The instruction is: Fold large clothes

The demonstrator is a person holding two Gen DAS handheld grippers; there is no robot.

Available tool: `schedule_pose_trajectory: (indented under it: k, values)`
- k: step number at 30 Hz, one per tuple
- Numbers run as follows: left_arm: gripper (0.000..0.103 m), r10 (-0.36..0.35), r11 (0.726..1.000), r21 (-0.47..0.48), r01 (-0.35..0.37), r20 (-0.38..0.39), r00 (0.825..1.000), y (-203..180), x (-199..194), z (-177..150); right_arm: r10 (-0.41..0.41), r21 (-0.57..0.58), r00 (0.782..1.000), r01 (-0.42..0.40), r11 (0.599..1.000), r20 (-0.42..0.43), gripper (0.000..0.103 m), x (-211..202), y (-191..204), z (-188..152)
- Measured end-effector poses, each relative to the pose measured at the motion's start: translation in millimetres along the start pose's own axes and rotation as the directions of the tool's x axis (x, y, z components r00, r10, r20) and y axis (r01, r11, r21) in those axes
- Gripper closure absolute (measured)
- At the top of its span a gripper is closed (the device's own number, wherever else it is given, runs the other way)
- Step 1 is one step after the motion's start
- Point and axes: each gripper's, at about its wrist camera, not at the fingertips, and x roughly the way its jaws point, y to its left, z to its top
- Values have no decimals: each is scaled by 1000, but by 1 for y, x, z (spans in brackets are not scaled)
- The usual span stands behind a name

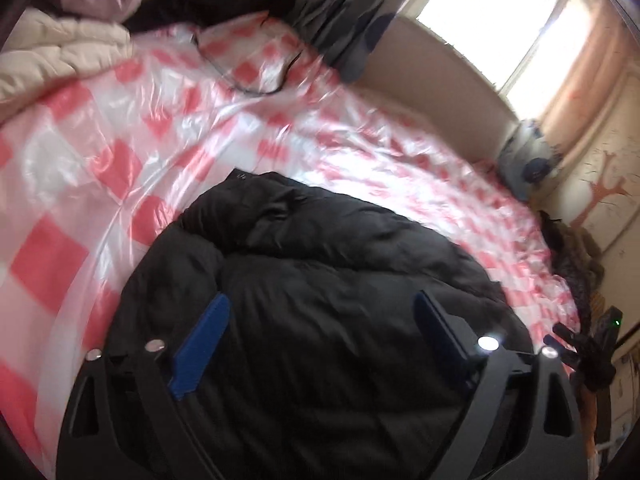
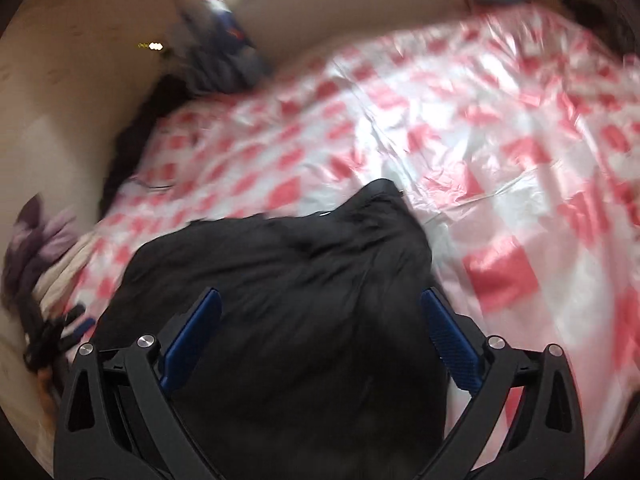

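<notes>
**A:** Bedroom shot, bright window (image 1: 500,20) at the back, and the bed (image 1: 100,184) is covered in a shiny pink-and-white checked sheet. Where's the coat?

**B:** Black puffy jacket (image 1: 320,280) is bunched up on the bed's near side, right under both cameras. The left hand-held gripper (image 1: 322,320) has its blue fingers (image 1: 200,344) spread wide with the jacket below and between them, nothing pinched. The right hand-held gripper (image 2: 320,316) is likewise released above the jacket (image 2: 300,300). Pretty blurry though.
</notes>
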Motion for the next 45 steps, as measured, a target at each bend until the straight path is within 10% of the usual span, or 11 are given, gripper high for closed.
schedule_pose_trajectory:
  k: [4,13,18,22,26,30,33,36,40,45]
  values:
    - [11,41,999,20,-39,-111,993,10,27,-34,-101,-41,979,96,995,-177,7,41,-13,-55]
    - [10,22,997,80,-19,-25,999,-28,-40,-56,-3,-31,999,2,1000,-43,7,-31,35,-30]
    - [9,-136,986,-100,136,7,991,-5,-60,-79,41,-159,998,-48,986,-48,7,-14,113,-7]
    - [9,-250,926,-285,246,22,968,32,-70,-88,-119,-290,950,31,957,-289,6,84,135,-44]
    - [9,-256,902,-344,260,59,965,58,-88,-89,-154,-249,949,84,965,-277,6,75,136,-40]
    - [8,-332,876,-376,302,-16,943,66,-83,-95,54,-297,972,-123,947,-229,6,0,167,-63]
    - [8,-426,830,-431,355,-79,901,72,-72,-103,397,-75,830,-459,885,-391,6,-17,177,-98]
    - [8,-506,769,-505,392,-107,856,76,-61,-112,466,67,761,-492,868,-451,6,5,183,-127]
    - [8,-527,760,-520,389,-145,837,72,-50,-118,474,151,758,-459,876,-448,6,37,184,-145]
    - [8,-531,778,-508,370,-216,819,57,-34,-125,567,304,784,-493,816,-251,6,35,180,-123]
